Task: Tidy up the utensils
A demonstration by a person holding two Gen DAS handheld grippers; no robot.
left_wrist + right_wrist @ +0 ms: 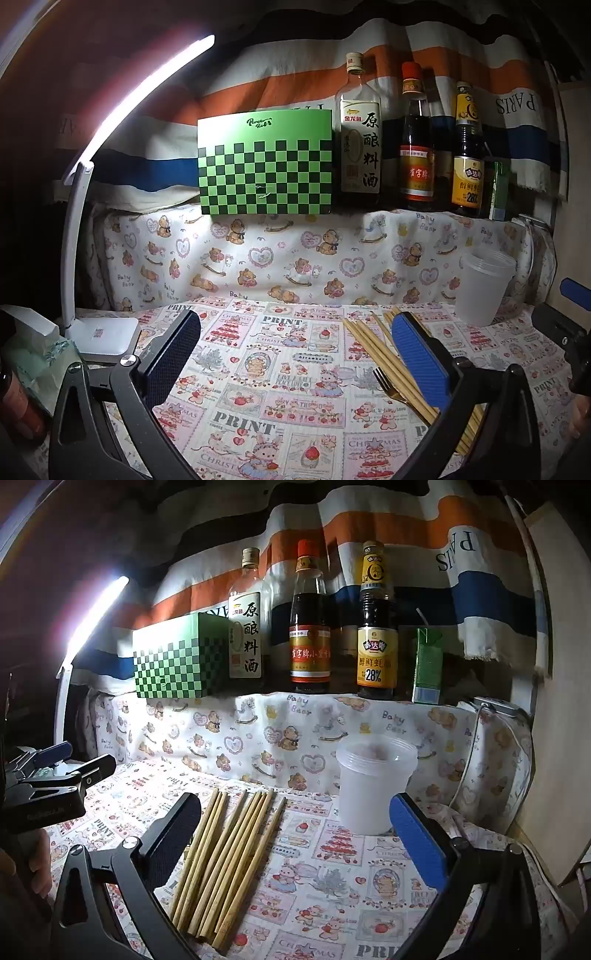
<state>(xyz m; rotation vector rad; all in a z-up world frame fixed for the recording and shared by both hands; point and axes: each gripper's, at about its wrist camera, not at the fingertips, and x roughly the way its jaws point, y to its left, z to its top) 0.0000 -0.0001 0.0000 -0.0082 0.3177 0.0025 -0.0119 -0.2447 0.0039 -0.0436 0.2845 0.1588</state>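
Several bamboo chopsticks (229, 856) lie side by side on the patterned cloth, between my right gripper's fingers and nearer the left one. A translucent plastic cup (373, 782) stands upright behind them to the right. My right gripper (295, 834) is open and empty above the cloth. In the left wrist view the chopsticks (384, 354) lie on the right, partly under the blue finger, with a metal fork (388, 386) beside them. The cup (484, 288) stands at the right rear. My left gripper (295, 354) is open and empty.
A raised ledge holds a green checkered box (266, 166), three sauce bottles (417, 147) and a green carton (428, 664). A desk lamp (99, 332) stands at the left. The left gripper (55, 782) shows at the right wrist view's left edge.
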